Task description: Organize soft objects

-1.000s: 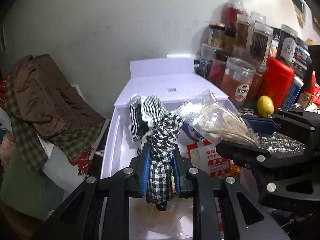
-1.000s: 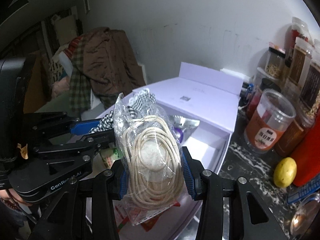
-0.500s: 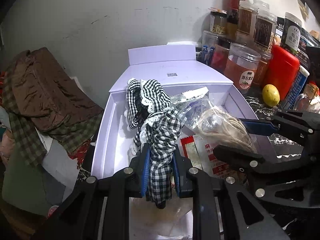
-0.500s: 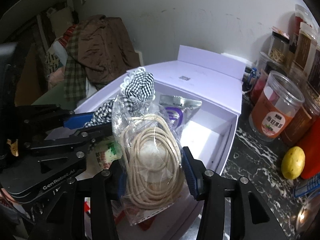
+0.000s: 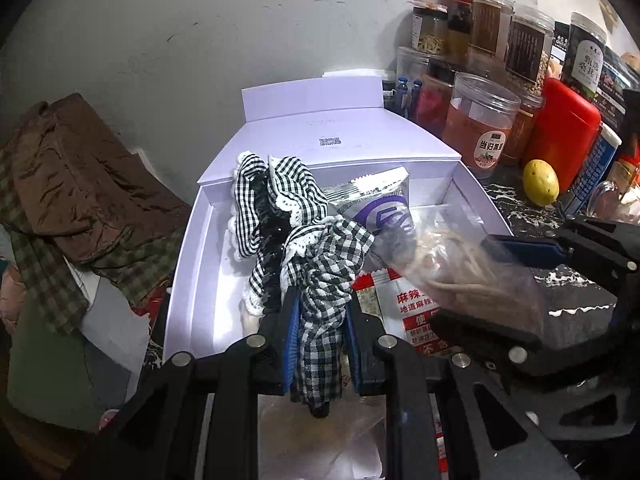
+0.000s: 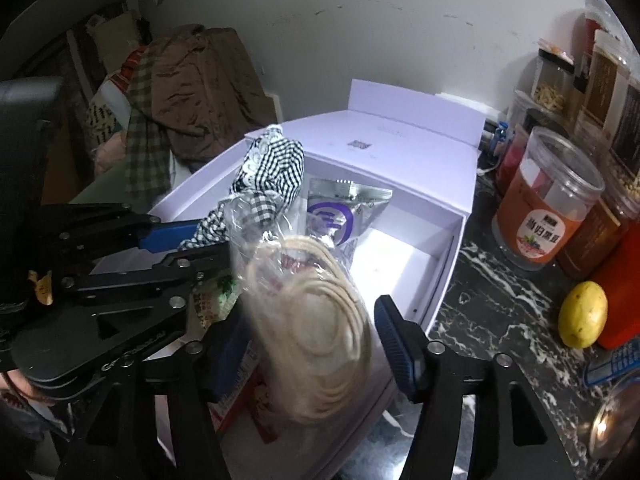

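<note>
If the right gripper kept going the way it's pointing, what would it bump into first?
Probably the bag of cord lying between the opening jaws of the right gripper, then the packets in the white box beneath; depth is hard to judge.

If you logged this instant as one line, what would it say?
left tongs: shut on checked cloth | right tongs: opening, cord bag between them | over white box

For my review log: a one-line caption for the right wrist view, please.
Right gripper opening, releasing bagged cord over the white box.
</note>
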### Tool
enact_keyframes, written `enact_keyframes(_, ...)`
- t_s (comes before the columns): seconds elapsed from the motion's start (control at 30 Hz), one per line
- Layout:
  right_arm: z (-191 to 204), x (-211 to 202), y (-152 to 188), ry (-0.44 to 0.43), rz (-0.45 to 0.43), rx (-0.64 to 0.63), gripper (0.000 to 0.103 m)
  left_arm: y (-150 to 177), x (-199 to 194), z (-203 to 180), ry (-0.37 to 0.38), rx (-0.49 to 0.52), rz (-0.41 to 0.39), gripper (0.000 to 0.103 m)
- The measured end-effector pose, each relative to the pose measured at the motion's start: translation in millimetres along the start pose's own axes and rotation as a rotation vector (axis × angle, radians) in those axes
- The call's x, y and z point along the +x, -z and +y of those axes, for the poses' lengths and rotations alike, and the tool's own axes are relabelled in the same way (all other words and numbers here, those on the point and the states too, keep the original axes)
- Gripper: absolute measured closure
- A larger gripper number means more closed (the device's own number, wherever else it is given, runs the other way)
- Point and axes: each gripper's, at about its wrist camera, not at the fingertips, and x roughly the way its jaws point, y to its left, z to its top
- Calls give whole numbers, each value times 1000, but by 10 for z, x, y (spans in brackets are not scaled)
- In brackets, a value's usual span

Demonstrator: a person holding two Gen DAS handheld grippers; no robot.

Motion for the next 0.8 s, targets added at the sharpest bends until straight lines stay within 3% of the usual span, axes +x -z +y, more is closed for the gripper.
enact_keyframes(0.17,-33,-82,-17,29,-11,-1,36,-33,5,-31,-12,0,13,79)
enact_keyframes(0.27,-64,-129,-13,29,-10,15,36,-47,15,-34,-4,-11,23,69)
enact_keyframes(0.4,-106,-191,8,52,-11,20,35,-52,-14,-31,-47,-27,21,20)
enact_keyframes(0.43,-119,-203,16,58,-11,23,35,-53,-17,-24,-57,-34,21,13)
enact_keyframes(0.8,-164,-285,-7,62,-33,25,35,-70,-185,-26,-71,-35,-29,13)
